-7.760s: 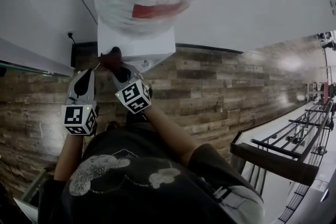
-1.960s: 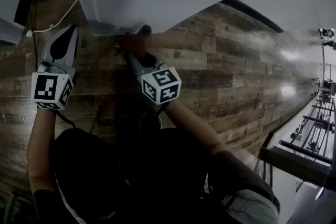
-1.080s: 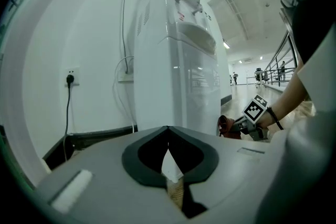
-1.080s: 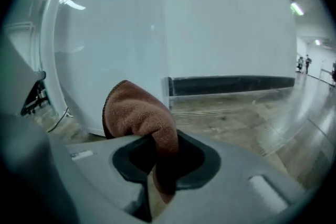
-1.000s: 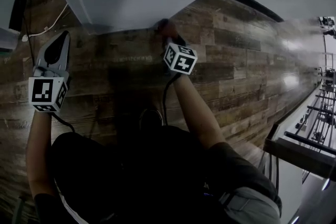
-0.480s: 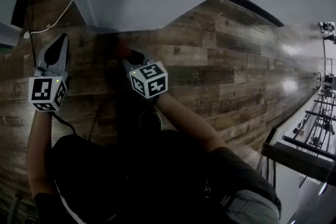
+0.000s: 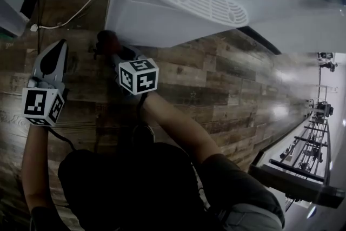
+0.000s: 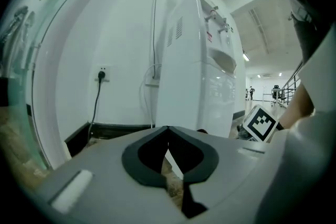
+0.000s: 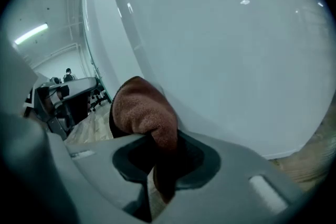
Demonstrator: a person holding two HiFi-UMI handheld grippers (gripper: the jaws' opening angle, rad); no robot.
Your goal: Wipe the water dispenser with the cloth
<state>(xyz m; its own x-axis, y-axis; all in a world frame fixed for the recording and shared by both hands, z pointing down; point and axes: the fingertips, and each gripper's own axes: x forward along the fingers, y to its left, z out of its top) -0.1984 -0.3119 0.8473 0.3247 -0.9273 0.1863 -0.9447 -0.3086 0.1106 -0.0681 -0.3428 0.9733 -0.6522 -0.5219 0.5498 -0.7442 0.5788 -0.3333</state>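
Brown cloth (image 7: 106,40) (image 9: 144,110) was clamped in the right gripper (image 7: 111,50) (image 9: 157,138), jaws closed on it, bunched end pressed to the lower white panel of the water dispenser (image 7: 173,21) (image 9: 220,50), upper left of head view. Dispenser's drip grille (image 7: 192,0) sat above, top centre. Left gripper (image 7: 56,47) (image 8: 168,131) hung at far left, apart from the dispenser (image 8: 197,76), jaws together, nothing between. White cable (image 7: 75,11) ran over the wood-plank floor (image 7: 216,89).
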